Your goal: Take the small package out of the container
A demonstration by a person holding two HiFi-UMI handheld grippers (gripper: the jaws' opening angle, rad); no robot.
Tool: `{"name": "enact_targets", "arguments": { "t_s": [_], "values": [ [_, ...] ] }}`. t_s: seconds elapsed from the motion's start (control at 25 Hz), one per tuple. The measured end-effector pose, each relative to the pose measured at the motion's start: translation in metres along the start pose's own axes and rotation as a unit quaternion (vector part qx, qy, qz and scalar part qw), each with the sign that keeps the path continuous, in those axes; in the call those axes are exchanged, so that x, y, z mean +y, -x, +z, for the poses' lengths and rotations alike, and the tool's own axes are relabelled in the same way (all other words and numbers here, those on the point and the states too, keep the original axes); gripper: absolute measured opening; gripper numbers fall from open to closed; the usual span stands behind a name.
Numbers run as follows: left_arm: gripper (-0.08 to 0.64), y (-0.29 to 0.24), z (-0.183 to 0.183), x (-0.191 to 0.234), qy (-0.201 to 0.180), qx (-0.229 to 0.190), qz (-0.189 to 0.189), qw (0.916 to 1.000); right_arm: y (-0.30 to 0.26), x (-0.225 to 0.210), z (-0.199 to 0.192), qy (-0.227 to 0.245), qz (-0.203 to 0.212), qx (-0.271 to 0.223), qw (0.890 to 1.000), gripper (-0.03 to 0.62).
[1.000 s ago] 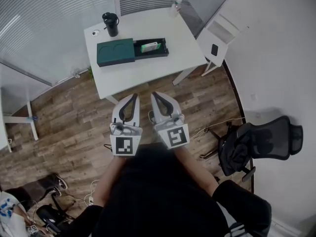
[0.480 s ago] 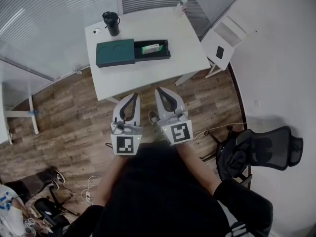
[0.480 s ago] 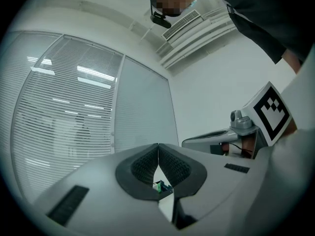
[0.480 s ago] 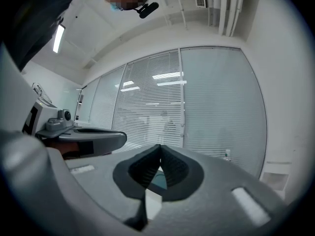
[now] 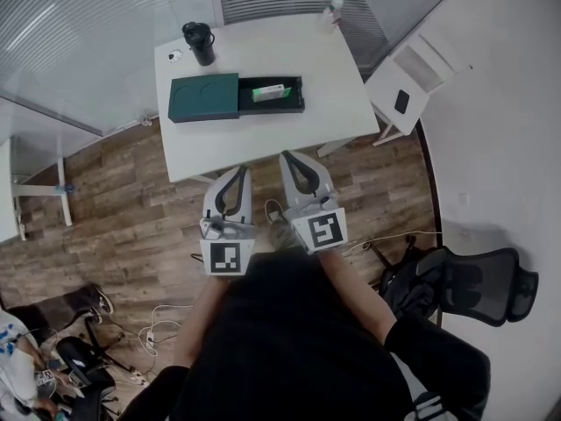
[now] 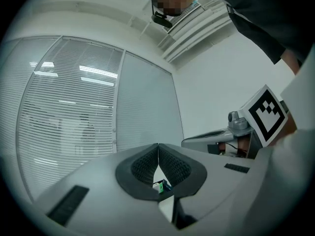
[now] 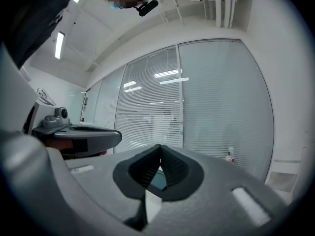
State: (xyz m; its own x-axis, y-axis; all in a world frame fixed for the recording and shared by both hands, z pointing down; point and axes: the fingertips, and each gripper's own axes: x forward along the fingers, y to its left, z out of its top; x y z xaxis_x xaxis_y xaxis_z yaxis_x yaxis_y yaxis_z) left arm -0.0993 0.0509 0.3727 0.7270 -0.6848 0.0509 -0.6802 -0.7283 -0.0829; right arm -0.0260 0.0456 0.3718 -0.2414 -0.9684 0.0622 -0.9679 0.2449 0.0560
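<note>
Holding left hand-held gripper (image 5: 240, 171) and right hand-held gripper (image 5: 290, 157) side by side, short of the near edge of the desk (image 5: 263, 42), jaws of both closed together on nothing. Locating small package (image 5: 269, 93) farther off, lying in the open right half of the container (image 5: 203, 97), long axis running left to right. Judging right hand-held gripper as slightly nearer.

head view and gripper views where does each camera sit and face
head view: on the person's head, facing steeply down at table and green box; shows arms, left tongs, right tongs.
left gripper view: on left tongs, looks along their shut jaws toward blinds; right tongs at right.
right gripper view: on right tongs, likewise; left tongs at left.
shared: both gripper views see the blinds.
</note>
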Motion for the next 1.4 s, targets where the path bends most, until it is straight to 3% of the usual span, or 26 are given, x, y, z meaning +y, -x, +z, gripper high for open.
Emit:
{"name": "enact_targets", "arguments": {
  "t_s": [0.16,0.32,0.64,1.12,1.4],
  "values": [
    [0.008,-0.02,0.002,-0.01,-0.011,-0.004,0.012,0.9999,-0.003,-0.023,-0.006,-0.001,0.016,0.002,1.0,-0.002],
    [0.008,-0.035,-0.003,-0.017,0.011,0.009,0.033,0.9994,-0.009,-0.045,-0.012,-0.005,0.03,0.004,1.0,-0.002],
    [0.008,-0.057,-0.01,-0.027,0.009,0.018,0.058,0.9981,-0.014,-0.081,-0.021,0.0,0.045,0.001,0.999,-0.002],
    [0.008,-0.074,-0.004,-0.028,0.004,0.016,0.064,0.9978,-0.015,-0.123,-0.031,0.007,0.024,0.003,1.0,-0.002],
    [0.008,-0.065,-0.002,-0.005,0.001,0.007,0.075,0.9972,-0.028,-0.138,-0.026,0.027,-0.001,0.0,1.0,-0.002]
  ]
}}
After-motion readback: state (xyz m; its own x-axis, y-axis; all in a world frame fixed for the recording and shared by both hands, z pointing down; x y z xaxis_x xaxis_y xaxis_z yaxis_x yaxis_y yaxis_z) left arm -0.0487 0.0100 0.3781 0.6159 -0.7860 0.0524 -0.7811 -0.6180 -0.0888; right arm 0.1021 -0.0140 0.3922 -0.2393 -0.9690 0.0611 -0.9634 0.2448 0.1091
